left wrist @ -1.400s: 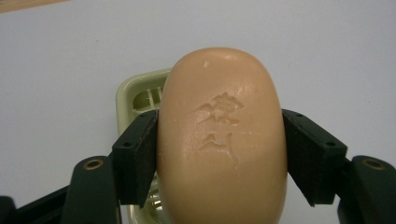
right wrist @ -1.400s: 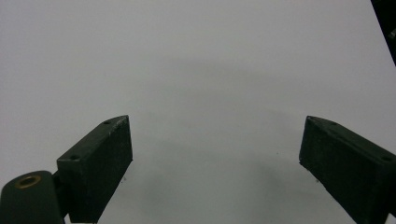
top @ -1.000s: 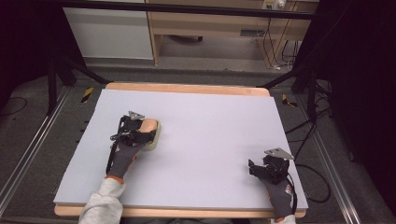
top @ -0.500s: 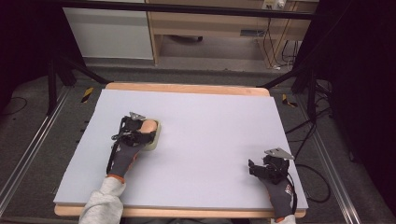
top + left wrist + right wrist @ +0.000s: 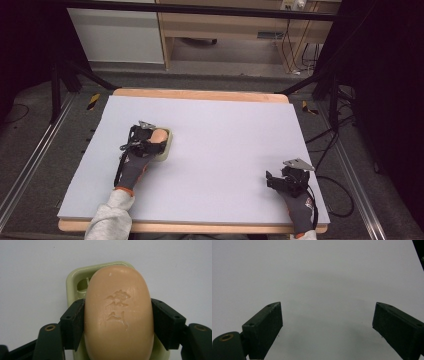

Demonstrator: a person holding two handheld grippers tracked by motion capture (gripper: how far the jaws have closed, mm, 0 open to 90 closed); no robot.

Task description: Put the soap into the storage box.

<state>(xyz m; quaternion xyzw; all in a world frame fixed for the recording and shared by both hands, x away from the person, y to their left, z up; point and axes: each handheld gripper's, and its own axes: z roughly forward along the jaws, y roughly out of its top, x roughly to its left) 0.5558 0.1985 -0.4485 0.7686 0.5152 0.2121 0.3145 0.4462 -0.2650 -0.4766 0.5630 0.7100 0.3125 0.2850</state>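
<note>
We are clamping the left gripper (image 5: 118, 325) on the smooth peach oval soap bar (image 5: 118, 315) over its pale green plastic dish (image 5: 75, 281), risking a slip, while the right gripper (image 5: 327, 327) is idling wide open, empty.

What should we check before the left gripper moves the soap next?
1. Grip on soap: left gripper fingers press both long sides. Ok.
2. Soap centred between fingers: ok.
3. Soap dish under the soap, flat on the table: ok.
4. Soap seated in or lifted off the dish: cannot tell.
5. Right gripper open, far off at the table's right near corner, out of the way: ok.
6. Soap surface whole, stamp unmarred: ok.
</note>
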